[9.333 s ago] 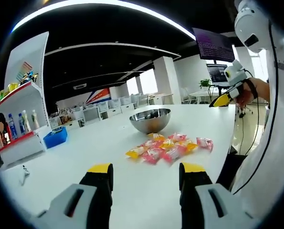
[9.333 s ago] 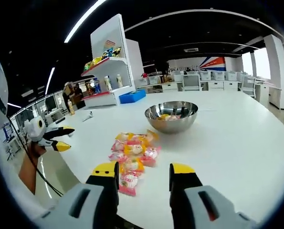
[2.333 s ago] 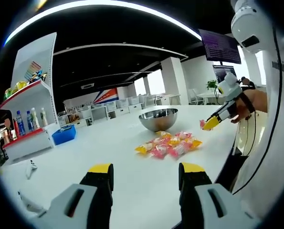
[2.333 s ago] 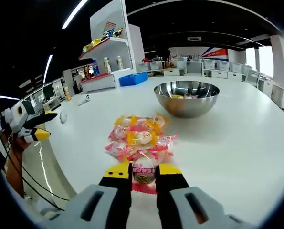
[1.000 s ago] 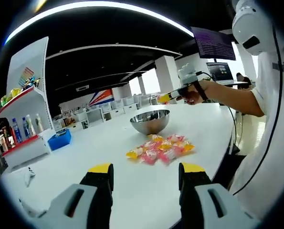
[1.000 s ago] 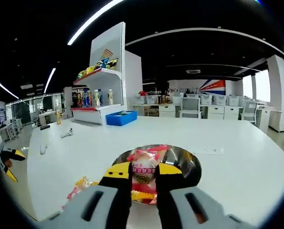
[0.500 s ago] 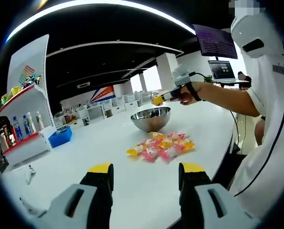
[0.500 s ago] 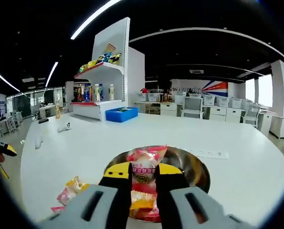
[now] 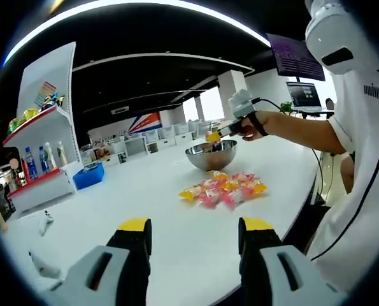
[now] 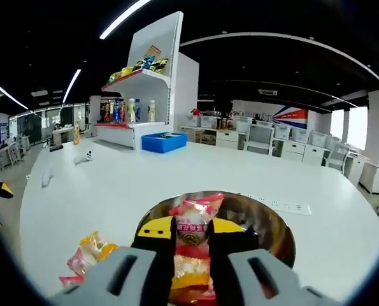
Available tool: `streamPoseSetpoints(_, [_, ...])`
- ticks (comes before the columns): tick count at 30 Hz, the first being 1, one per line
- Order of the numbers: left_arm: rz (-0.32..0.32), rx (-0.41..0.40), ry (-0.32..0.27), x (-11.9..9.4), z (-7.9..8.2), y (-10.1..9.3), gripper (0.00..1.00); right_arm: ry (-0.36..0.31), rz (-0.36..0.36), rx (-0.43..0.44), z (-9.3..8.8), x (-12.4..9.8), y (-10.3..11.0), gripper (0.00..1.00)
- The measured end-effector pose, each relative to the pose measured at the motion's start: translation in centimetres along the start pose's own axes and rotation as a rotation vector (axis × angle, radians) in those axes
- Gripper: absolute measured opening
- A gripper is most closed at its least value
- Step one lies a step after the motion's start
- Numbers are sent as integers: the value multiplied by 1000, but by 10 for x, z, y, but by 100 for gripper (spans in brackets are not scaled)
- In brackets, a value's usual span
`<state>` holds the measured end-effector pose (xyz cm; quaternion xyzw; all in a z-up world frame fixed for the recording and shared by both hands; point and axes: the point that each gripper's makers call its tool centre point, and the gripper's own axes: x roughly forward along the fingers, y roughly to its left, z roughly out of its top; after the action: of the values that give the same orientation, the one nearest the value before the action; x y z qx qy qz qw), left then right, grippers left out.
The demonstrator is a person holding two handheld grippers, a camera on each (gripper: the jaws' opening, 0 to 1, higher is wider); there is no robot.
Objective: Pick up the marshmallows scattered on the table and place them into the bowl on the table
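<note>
- In the right gripper view, we see the right gripper [image 10: 191,229] with its yellow-tipped jaws drawn close together on a pink-wrapped marshmallow packet [image 10: 193,220], pinched between the tips.
- That packet hangs right over the steel bowl [image 10: 275,226], which sits on the white table [image 10: 113,185]. We make out more wrapped sweets, pink and yellow, inside the bowl under the jaws.
- To the left of the bowl in the same view, part of the loose marshmallows [image 10: 86,252] lie on the table, yellow and pink wrappers, near the bowl but apart from it.
- In the left gripper view, the left gripper [image 9: 193,231] has its jaws spread wide with nothing between them, held above the near part of the table [image 9: 100,210].
- From there we see the right gripper [image 9: 213,135] out over the bowl [image 9: 211,155], a person's hand [image 9: 251,125] around its handle and a bare forearm running back to the right edge of the view.
- The pile of marshmallows [image 9: 225,188] lies on the table just on the near side of the bowl, a cluster of pink, yellow and orange packets touching one another.
- Background, for the record: a white shelf unit [image 9: 37,127] with bottles and bright packages, a blue bin [image 9: 88,175] at its foot on the table, and a monitor [image 9: 307,95] at the far right of the left gripper view.
</note>
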<state>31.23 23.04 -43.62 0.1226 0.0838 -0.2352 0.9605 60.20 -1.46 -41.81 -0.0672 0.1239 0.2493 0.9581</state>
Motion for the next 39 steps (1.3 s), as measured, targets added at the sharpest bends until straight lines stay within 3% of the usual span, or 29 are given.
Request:
streamPoseSetpoints(9, [4,3,-13,-4,3,-1,55,-1,-28,-6,3,-3,-8,23])
streamPoseSetpoints(14, [4,4,-13,-4,4,-2,55,-19,-30,4,7,-7,-10,32])
streamPoseSetpoints(18, [7,3,-13,-5,4,-2,55,-43,-39,17,15,-12,-14,32])
streamPoseSetpoints(27, [15,12,-14,-3,9,-1,55,-132,27,36,45,-46,7,31])
streamPoseSetpoints(32, [19,18,-4,-1,9,1,55,-195,81,129,62,-67,15,30])
streamPoseSetpoints(39, [20,22,-13,-1,14,0,55,-223,94,112,70,-90,19,30])
